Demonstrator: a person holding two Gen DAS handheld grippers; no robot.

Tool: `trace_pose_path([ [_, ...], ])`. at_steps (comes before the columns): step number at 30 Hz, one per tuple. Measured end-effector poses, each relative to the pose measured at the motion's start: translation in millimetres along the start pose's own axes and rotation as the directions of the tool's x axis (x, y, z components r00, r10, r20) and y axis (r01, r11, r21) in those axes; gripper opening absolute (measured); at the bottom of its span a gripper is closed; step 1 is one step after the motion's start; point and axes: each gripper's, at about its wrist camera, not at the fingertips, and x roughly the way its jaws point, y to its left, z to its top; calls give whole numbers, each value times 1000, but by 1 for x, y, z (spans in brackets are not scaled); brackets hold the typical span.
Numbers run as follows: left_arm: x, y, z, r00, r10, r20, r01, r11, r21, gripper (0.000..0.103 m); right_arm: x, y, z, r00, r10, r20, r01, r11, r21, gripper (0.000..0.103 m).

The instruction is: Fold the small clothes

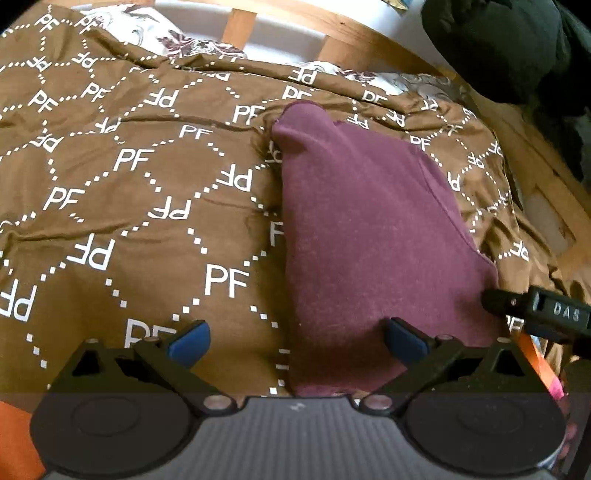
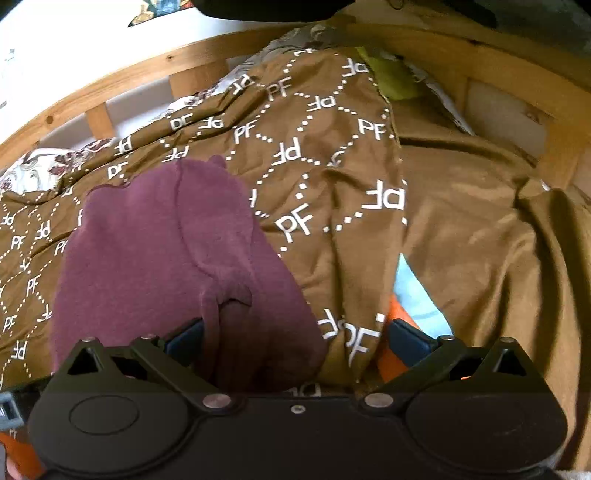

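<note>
Both claws, left point(image 1: 295, 341) and right point(image 2: 295, 341), gape empty over the maroon garment point(image 1: 369, 229); closing could pinch the brown duvet point(image 1: 129, 184) underneath too.

Wooden slatted bed frame point(image 1: 236, 27), white wall point(image 2: 74, 44) behind, brown PF-patterned duvet point(image 1: 129, 166), floral pillow point(image 1: 147, 26)

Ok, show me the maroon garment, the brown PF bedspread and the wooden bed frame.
maroon garment point(image 1: 369, 229): left wrist view, middle of cloth.
brown PF bedspread point(image 1: 129, 192): left wrist view, bare patch.
wooden bed frame point(image 2: 110, 85): right wrist view, top rail.
</note>
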Motion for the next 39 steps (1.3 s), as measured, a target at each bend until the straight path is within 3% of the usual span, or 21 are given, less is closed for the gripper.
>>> trace_pose_path([
  [5, 4, -5, -5, 1000, 20, -3, -20, 999, 38, 102, 6, -9, -1, 999, 24, -24, -22, 997, 74, 102],
  [12, 10, 0, -5, 1000, 8, -27, -7, 1000, 11, 103, 4, -17, 0, 996, 91, 20, -93, 979, 184, 102],
  [19, 11, 3, -5, 999, 3, -33, -3, 1000, 1, 103, 4, -6, 3, 992, 86, 88, -98, 987, 131, 102],
  [24, 11, 3, -5, 1000, 5, -31, -5, 1000, 4, 103, 0, -8, 3, 983, 127, 131, -146, 979, 145, 102],
  [27, 11, 3, -5, 1000, 5, -31, -5, 1000, 5, 103, -3, -8, 4, 979, 123, 165, -148, 978, 148, 97],
  [34, 12, 1, -6, 1000, 9, -28, -9, 1000, 13, 103, -1, 0, 2, 978, 144, 150, -160, 982, 97, 79],
  [39, 12, 2, -6, 1000, 9, -28, -9, 1000, 12, 103, -2, 1, 1, 979, 135, 155, -149, 985, 86, 77],
])
